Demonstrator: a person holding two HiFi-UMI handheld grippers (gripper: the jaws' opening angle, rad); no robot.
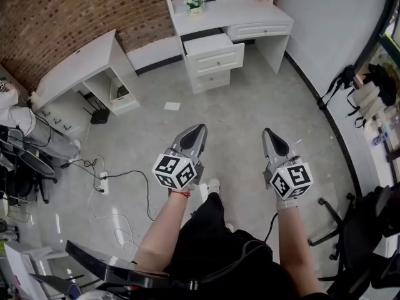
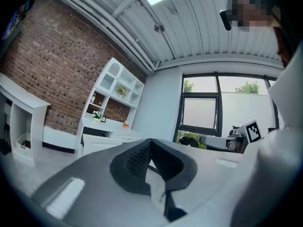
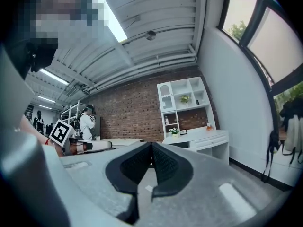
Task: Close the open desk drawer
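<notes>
A white desk (image 1: 240, 8) stands against the far wall in the head view, its top drawer (image 1: 212, 47) pulled out over the floor. Two shut drawers sit below it. My left gripper (image 1: 199, 132) and right gripper (image 1: 267, 134) hang side by side in mid-air, well short of the desk, both shut and holding nothing. In the left gripper view the desk (image 2: 106, 135) shows far off past the shut jaws. The right gripper view also catches the desk (image 3: 208, 141) at a distance, behind its shut jaws.
A second white desk (image 1: 81, 67) stands at the left by the brick wall. Cables and a power strip (image 1: 103, 183) lie on the floor at left. A paper scrap (image 1: 172, 106) lies ahead. An office chair (image 1: 359, 230) sits at right, racks at far left.
</notes>
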